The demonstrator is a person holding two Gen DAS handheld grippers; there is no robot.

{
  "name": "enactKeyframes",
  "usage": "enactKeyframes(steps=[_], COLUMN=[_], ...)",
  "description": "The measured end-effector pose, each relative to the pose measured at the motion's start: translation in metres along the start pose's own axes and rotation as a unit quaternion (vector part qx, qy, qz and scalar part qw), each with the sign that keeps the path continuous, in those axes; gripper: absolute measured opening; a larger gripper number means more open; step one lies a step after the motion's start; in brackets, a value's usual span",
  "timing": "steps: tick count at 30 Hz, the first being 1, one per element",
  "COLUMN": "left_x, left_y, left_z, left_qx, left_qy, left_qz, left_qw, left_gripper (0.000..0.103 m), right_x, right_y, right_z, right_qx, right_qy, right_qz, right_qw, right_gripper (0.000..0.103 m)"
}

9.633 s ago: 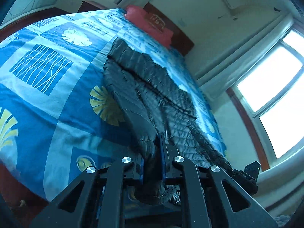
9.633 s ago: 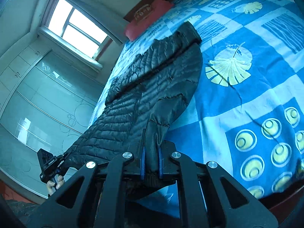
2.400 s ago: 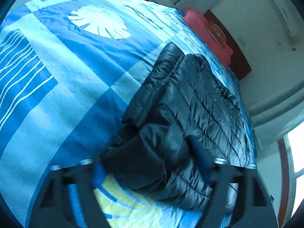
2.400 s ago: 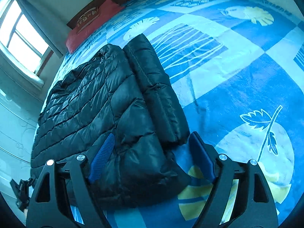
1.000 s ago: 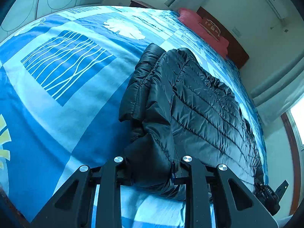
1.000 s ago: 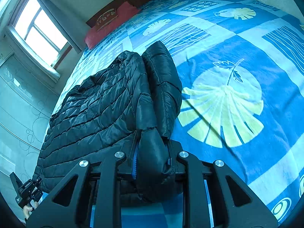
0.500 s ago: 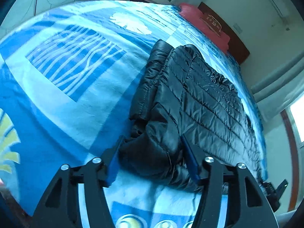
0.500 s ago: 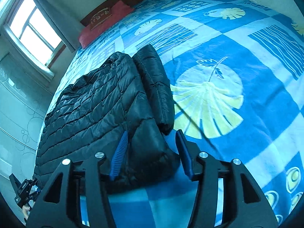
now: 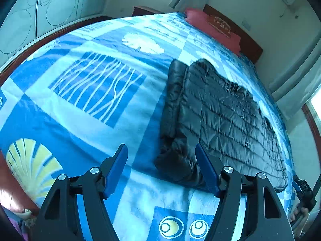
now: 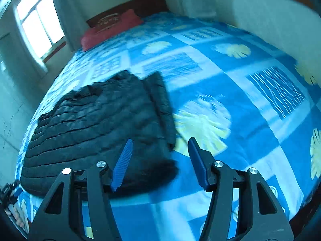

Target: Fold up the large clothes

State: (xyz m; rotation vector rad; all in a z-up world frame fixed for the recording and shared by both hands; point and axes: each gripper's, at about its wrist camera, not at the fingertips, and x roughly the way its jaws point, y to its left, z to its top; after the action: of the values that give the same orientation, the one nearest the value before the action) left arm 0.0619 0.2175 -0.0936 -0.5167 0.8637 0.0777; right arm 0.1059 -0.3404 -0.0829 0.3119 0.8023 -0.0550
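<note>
Both grippers, left [image 9: 161, 167] and right [image 10: 159, 161], had released and backed off, jaws wide. The black quilted puffer jacket [image 9: 216, 120] lay folded on the blue patterned bedspread [image 9: 96, 92].

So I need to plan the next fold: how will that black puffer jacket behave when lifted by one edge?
The black puffer jacket will probably droop rather than hold shape: its quilted panels already sag and bunch at the near corner. Its puffy fill suggests it is light for its bulk. The sheen on the shell hints that it may slip between the open fingers of the left gripper unless plenty of fabric is pinched.
</note>
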Motion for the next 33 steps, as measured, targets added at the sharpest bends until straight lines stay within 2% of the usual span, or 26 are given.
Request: enactKeyframes(steps=[4,9,13,16,19,23,30,33], left_x=[0.006,0.034,0.055,0.067,0.083,0.098,0.121,0.128], left_y=[-0.004,-0.019,-0.032,-0.039,-0.042,-0.039,-0.040,-0.040], left_z=[0.020,0.050,0.071,0.077,0.081,0.086,0.087,0.086], left_qx=[0.016,0.050,0.079,0.100,0.112,0.102,0.096,0.102], left_qy=[-0.003,0.018,0.034,0.040,0.053,0.062,0.086,0.094], left_qz=[-0.001,-0.012,-0.023,-0.018,-0.002,-0.006,-0.011,0.001], left_qw=[0.9999,0.9985,0.9960,0.9941,0.9923,0.9928,0.9916,0.9903], left_gripper=[0.071,0.072,0.072,0.072,0.072,0.072,0.072,0.078], right_x=[0.022,0.064,0.086,0.103,0.120,0.146,0.155,0.156], right_y=[0.040,0.109,0.156,0.182,0.200,0.207,0.210,0.210], right_z=[0.003,0.012,0.023,0.023,0.018,0.004,-0.008,-0.011], right_qx=[-0.034,-0.080,-0.111,-0.129,-0.148,-0.167,-0.189,-0.191], right_qy=[0.026,0.061,0.065,0.074,0.080,0.093,0.082,0.078], right_qz=[0.031,0.077,0.092,0.094,0.081,0.056,0.037,0.036], right_qw=[0.999,0.992,0.987,0.984,0.982,0.980,0.978,0.978], right_gripper=[0.047,0.046,0.046,0.046,0.046,0.047,0.047,0.047])
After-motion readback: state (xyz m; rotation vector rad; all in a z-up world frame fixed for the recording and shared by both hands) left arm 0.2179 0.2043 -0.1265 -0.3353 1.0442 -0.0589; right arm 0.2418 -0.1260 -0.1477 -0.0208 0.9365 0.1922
